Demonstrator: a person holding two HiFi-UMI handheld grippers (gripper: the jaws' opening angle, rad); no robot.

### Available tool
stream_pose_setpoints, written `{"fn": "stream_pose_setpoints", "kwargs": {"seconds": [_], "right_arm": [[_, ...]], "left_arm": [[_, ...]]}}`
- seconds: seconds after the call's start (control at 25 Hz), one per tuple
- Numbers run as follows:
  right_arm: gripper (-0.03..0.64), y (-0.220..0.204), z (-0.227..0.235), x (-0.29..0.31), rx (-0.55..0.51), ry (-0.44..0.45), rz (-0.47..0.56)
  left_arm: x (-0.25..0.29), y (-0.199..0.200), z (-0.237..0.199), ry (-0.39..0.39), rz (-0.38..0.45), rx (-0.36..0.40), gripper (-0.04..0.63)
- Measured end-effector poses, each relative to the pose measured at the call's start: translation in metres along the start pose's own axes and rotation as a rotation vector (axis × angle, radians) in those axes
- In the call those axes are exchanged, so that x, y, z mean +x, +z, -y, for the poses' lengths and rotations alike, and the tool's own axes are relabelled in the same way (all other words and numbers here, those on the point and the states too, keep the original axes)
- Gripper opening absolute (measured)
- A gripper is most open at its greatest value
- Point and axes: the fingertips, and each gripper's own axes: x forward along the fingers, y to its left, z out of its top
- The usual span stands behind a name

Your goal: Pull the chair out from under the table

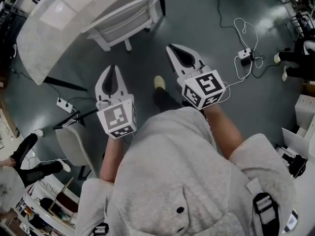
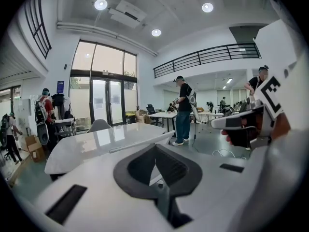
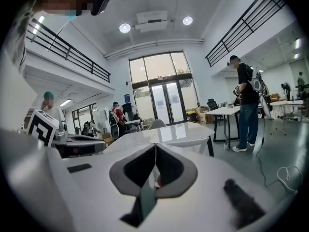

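Observation:
The white chair stands tucked under the pale round table at the top left of the head view, with only its back and legs showing. Both grippers are held in the air short of it, pointing at it, with nothing in them. My left gripper is shut, jaws touching, and my right gripper is shut too, a little nearer the chair. In the left gripper view the shut tips sit just below the chair's top rail. In the right gripper view the tips line up with the table.
A grey chair stands at the person's left. White cables and a power block lie on the floor to the right, and a power strip to the left. A person stands by other tables beyond.

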Motion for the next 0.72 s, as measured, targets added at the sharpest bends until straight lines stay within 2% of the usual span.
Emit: {"fn": "stream_pose_setpoints", "kwargs": {"seconds": [0.32, 0.52, 0.72], "right_arm": [[0.025, 0.028, 0.036, 0.030, -0.027, 0.054, -0.007], [0.025, 0.039, 0.061, 0.043, -0.071, 0.059, -0.006], [0.025, 0.042, 0.083, 0.053, -0.074, 0.077, -0.014]], "left_arm": [[0.045, 0.029, 0.009, 0.023, -0.005, 0.004, 0.014], [0.070, 0.034, 0.015, 0.036, -0.022, 0.013, 0.014], [0.088, 0.037, 0.022, 0.057, -0.044, 0.031, 0.014]]}}
